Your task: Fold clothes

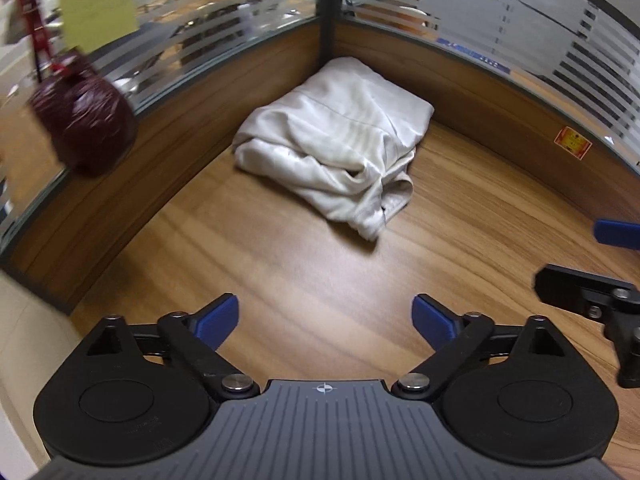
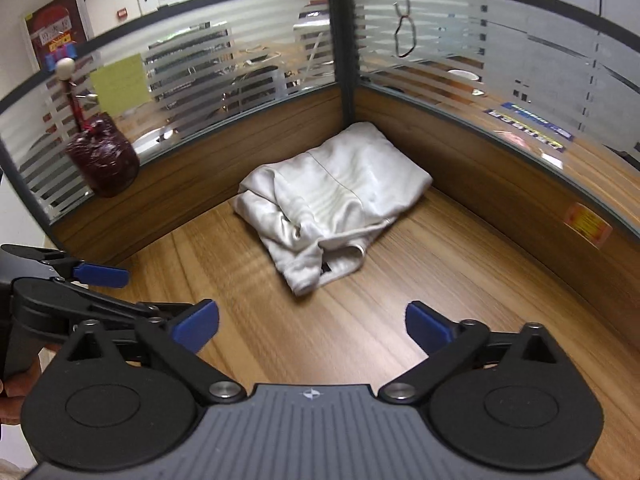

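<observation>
A white garment (image 1: pixel 340 140) lies bunched and roughly folded in the far corner of the wooden desk (image 1: pixel 312 280); it also shows in the right wrist view as the garment (image 2: pixel 332 204). My left gripper (image 1: pixel 325 316) hovers over bare desk well short of the cloth, open, nothing between its blue pads. My right gripper (image 2: pixel 312 326) is likewise open and empty, back from the cloth. The right gripper's fingers (image 1: pixel 580 292) show at the right edge of the left wrist view. The left gripper's blue pad (image 2: pixel 102 274) appears at the left of the right wrist view.
Wood-and-frosted-glass partitions (image 2: pixel 344 60) wall the desk corner on two sides. A dark red bag (image 2: pixel 102 158) hangs on the left partition beside a yellow-green note (image 2: pixel 120 82). An orange sticker (image 2: pixel 588 224) sits on the right partition. A hand (image 2: pixel 12 396) shows at lower left.
</observation>
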